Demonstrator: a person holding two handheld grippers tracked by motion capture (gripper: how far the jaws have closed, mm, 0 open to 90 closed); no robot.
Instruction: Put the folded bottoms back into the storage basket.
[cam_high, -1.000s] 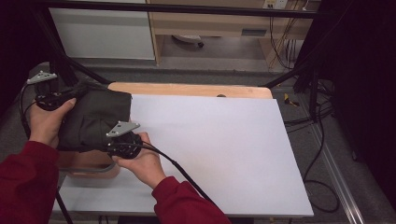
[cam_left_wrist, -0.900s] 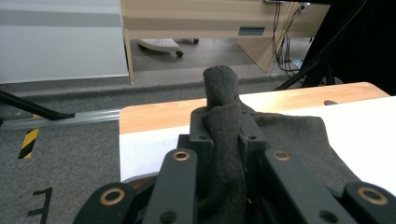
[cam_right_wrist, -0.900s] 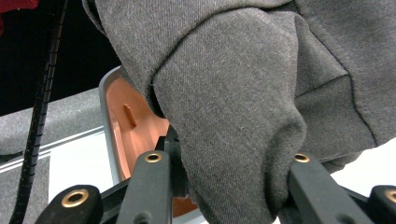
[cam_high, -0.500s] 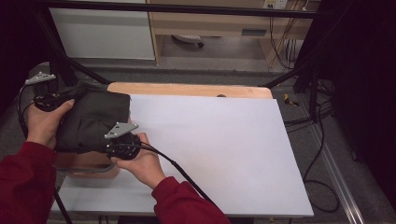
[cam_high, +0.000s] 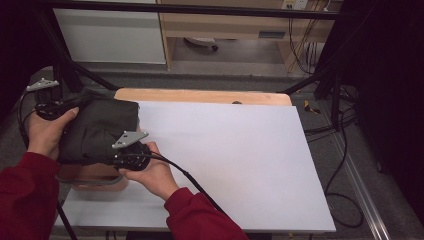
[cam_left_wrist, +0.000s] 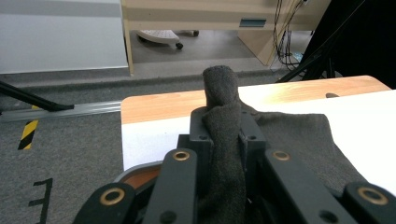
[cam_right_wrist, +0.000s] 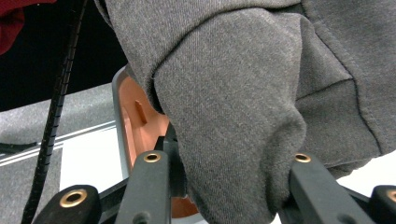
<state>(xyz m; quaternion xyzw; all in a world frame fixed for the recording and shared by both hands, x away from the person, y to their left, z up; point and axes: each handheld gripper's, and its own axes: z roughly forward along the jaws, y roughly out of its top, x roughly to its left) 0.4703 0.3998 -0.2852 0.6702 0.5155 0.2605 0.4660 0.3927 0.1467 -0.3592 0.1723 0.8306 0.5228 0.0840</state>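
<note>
A dark grey garment (cam_high: 97, 132) hangs bunched between both grippers at the table's left side, above an orange tray (cam_high: 100, 186) with a grey rim. My left gripper (cam_high: 80, 101) holds the garment's far left edge; in the left gripper view its jaws (cam_left_wrist: 223, 123) pinch a thick fold of the cloth (cam_left_wrist: 289, 140). On the near side, my right gripper (cam_high: 124, 156) points left into the garment. A bulge of cloth (cam_right_wrist: 261, 93) fills the space between its jaws (cam_right_wrist: 224, 182), and the tray (cam_right_wrist: 140, 121) lies just beyond.
A white sheet (cam_high: 240, 160) covers the table, with a strip of bare wood (cam_high: 200, 95) along the far edge. Black frame poles (cam_high: 65, 75) stand behind the left hand. Cables lie on the floor (cam_high: 345, 165) to the right.
</note>
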